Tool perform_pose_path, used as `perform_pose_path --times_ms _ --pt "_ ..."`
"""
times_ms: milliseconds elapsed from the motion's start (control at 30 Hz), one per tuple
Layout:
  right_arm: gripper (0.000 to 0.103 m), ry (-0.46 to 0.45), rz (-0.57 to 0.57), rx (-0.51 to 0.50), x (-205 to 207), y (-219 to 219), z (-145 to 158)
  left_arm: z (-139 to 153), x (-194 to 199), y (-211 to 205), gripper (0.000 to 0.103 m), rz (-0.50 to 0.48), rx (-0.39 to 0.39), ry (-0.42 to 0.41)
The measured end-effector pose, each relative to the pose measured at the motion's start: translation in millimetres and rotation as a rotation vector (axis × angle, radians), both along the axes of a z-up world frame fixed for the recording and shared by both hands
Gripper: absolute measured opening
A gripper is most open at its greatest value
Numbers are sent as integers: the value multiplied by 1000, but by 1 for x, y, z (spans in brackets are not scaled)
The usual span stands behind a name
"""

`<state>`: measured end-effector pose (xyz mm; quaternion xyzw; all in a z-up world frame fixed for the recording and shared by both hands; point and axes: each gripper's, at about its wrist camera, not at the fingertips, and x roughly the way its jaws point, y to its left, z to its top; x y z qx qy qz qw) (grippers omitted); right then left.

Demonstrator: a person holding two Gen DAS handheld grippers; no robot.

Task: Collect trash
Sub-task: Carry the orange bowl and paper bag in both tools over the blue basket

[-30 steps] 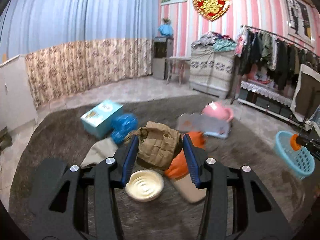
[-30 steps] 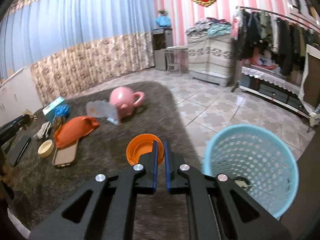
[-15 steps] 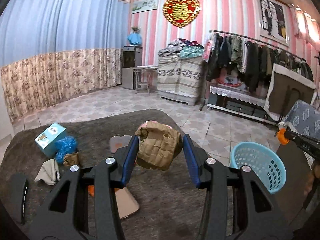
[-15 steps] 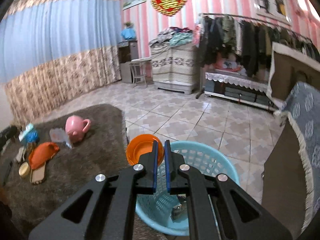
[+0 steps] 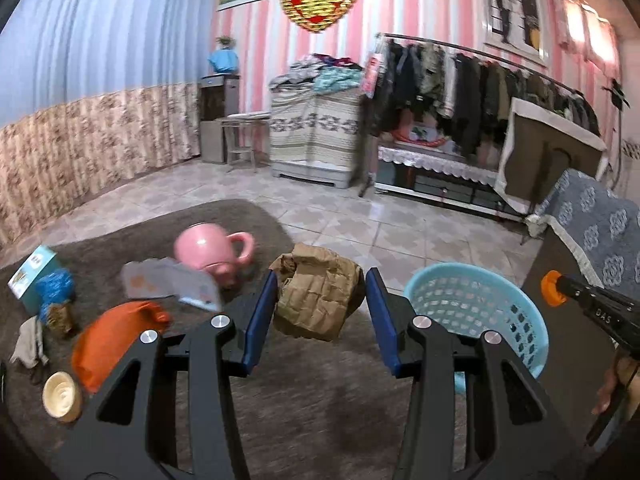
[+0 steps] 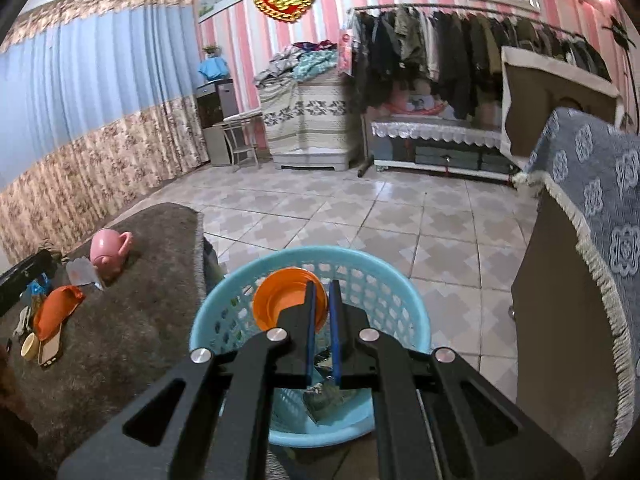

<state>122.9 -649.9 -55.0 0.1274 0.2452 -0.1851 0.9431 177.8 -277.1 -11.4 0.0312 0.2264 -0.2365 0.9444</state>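
My left gripper (image 5: 321,312) is shut on a crumpled brown paper bag (image 5: 318,294), held above the grey rug (image 5: 312,400). A light blue plastic basket (image 5: 476,312) stands just right of it on the floor. In the right wrist view, my right gripper (image 6: 323,320) is shut on the rim of an orange plastic bowl (image 6: 280,300), which hangs over the mouth of the blue basket (image 6: 310,344). Some trash lies at the basket's bottom. The right gripper's dark body and orange part (image 5: 554,288) show at the left view's right edge.
On the rug lie a pink pot (image 5: 208,248), a grey card (image 5: 172,284), an orange cloth (image 5: 112,344), a small cream bowl (image 5: 62,396), a teal box (image 5: 32,272) and blue wrapping (image 5: 54,292). A cloth-covered cabinet (image 6: 580,260) stands right of the basket. Tiled floor lies beyond.
Both grippers swung right, away from the rug's clutter. The orange bowl went from beside the basket to over its mouth. The paper bag now hangs close to the basket.
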Motion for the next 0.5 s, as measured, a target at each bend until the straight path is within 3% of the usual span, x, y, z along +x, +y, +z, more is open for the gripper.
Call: perform_pose_path --times_ms 267,500 --pt "7 9 -42 2 -14 -20 -9 -12 -1 -55 45 -98 12 24" --pt "7 -9 -100 71 -21 -44 -18 -28 -1 -92 45 -168 22 63"
